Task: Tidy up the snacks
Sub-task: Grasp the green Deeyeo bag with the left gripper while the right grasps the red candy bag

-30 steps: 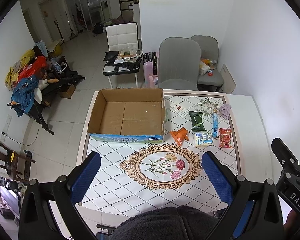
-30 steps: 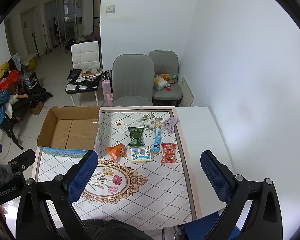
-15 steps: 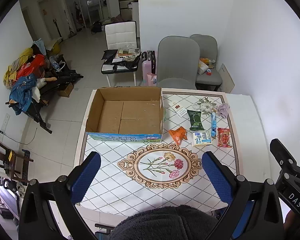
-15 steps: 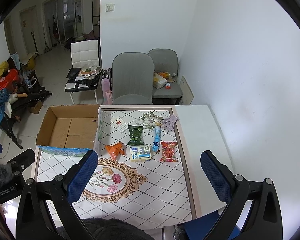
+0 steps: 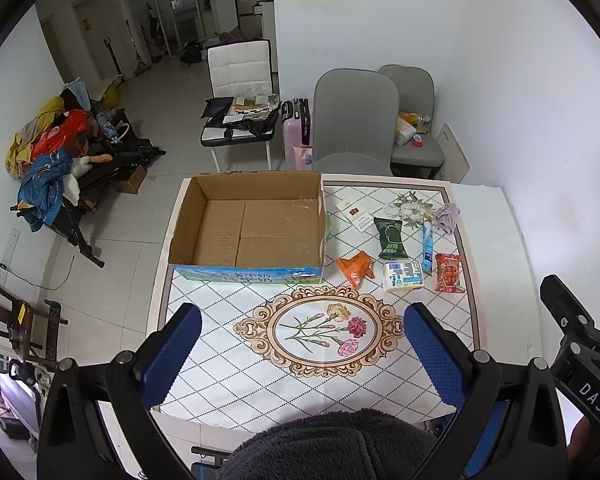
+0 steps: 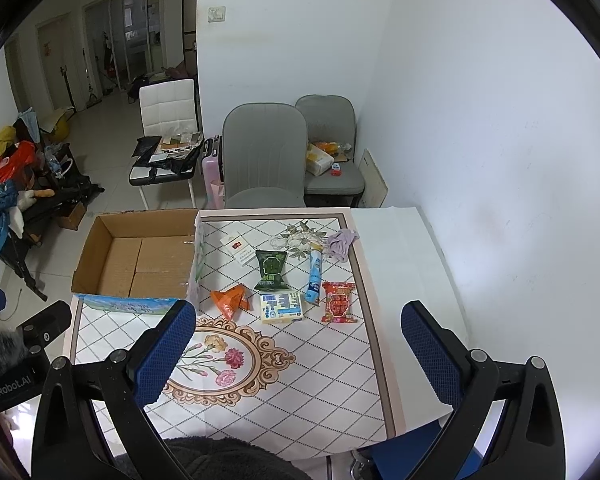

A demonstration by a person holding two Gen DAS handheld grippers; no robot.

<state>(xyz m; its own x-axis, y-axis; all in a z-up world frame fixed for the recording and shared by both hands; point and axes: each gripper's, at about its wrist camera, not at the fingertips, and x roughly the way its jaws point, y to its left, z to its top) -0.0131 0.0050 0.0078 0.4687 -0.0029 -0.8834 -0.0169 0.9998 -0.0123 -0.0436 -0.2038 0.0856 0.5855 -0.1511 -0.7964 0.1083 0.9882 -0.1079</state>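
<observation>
Corrugated cardboard box (image 5: 256, 228) rectangular, open | crinkly orange packet (image 5: 354, 267) beside it

White walls (image 6: 480, 120), pale tiled floor (image 5: 160, 128), two grey chairs (image 6: 264, 160), white chair (image 5: 240, 64), clothes heap (image 5: 48, 152).

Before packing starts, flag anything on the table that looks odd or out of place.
A crumpled lilac cloth lies at the far end of the snack row, and a white card-like packet sits near the empty cardboard box; neither looks like a snack.
</observation>
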